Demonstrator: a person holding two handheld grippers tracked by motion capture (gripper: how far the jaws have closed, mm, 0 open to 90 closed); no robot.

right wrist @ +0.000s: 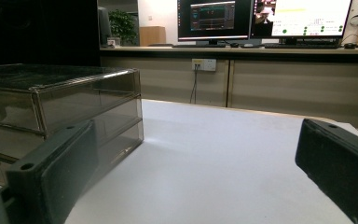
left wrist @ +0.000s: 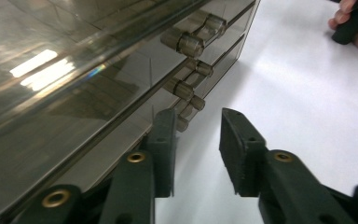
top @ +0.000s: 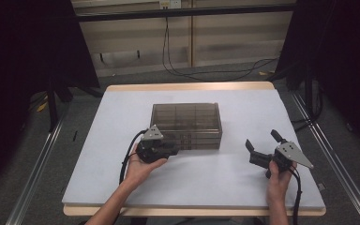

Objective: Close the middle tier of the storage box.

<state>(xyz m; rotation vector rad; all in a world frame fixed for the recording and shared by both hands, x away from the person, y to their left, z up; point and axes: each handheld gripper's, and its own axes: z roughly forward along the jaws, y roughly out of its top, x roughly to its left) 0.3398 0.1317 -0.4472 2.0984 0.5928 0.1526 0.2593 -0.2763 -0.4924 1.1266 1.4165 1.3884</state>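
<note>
A smoky see-through drawer cabinet (top: pixel 186 119) stands in the middle of the white table (top: pixel 122 187), drawer fronts facing the person. My left gripper (top: pixel 176 149) sits low against the left part of its front face. In the left gripper view the cabinet (left wrist: pixel 74 93) runs along the left, with round drawer knobs (left wrist: pixel 182 88) in rows. My left gripper (left wrist: pixel 198 140) is open; a low knob lies just past the left jaw's tip, and bare table shows between the jaws. My right gripper (top: pixel 261 139) rests wide open to the cabinet's right. In its own view the right gripper (right wrist: pixel 196 135) holds nothing, with the cabinet (right wrist: pixel 60 107) at left.
The table's wooden edge (top: pixel 187 86) frames the white top. Black stands and cables (top: pixel 178 70) are on the floor beyond it. A desk with monitors (right wrist: pixel 261 18) lies far behind. The person's right hand (left wrist: pixel 354 28) shows at the upper right of the left gripper view.
</note>
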